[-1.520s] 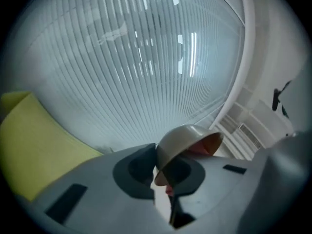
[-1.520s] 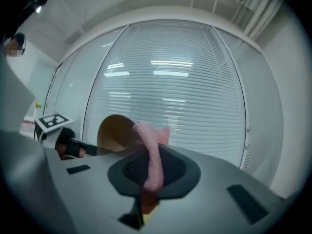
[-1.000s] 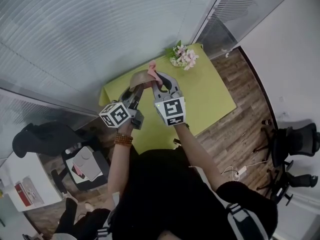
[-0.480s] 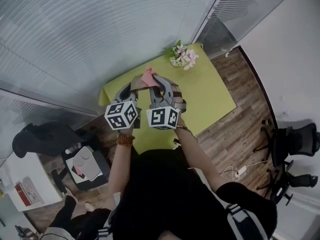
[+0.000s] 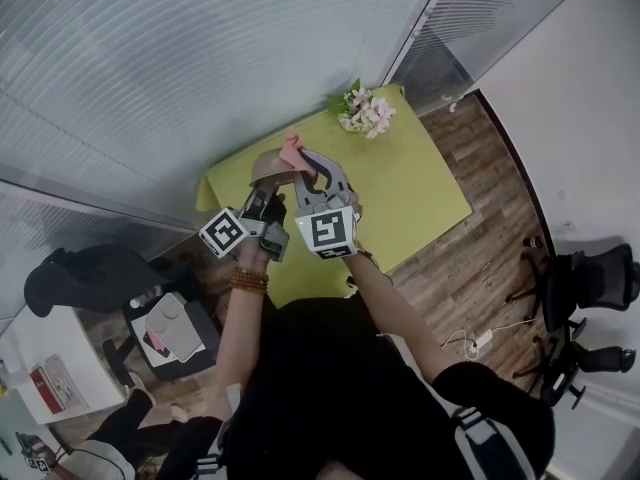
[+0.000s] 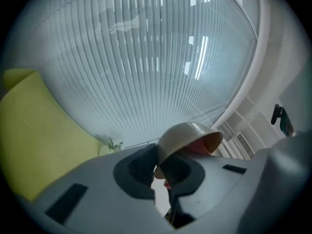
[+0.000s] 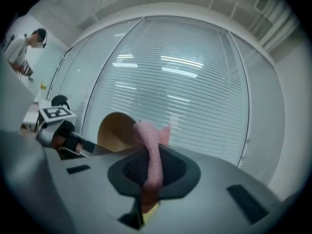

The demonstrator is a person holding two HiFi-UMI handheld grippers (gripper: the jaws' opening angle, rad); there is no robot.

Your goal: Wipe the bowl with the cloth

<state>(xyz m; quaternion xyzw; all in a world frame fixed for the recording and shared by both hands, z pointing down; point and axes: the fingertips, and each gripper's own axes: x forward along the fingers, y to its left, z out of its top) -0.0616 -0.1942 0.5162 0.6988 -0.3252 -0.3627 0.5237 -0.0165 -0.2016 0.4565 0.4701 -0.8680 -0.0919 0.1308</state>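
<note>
The left claw (image 6: pixel 157 168) squeezes the rim of the round tan bowl (image 6: pixel 185 133), held up above the green counter (image 5: pixel 420 193). The bowl looks light, hard and maybe slippery, so the rim is a good hold. The right claw (image 7: pixel 148 173) pinches the soft, floppy pink cloth (image 7: pixel 151 152).

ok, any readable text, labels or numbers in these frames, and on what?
No readable text anywhere.
Cube on the left gripper: square marker pattern only, no words or numbers.
Cube on the right gripper: the same.
</note>
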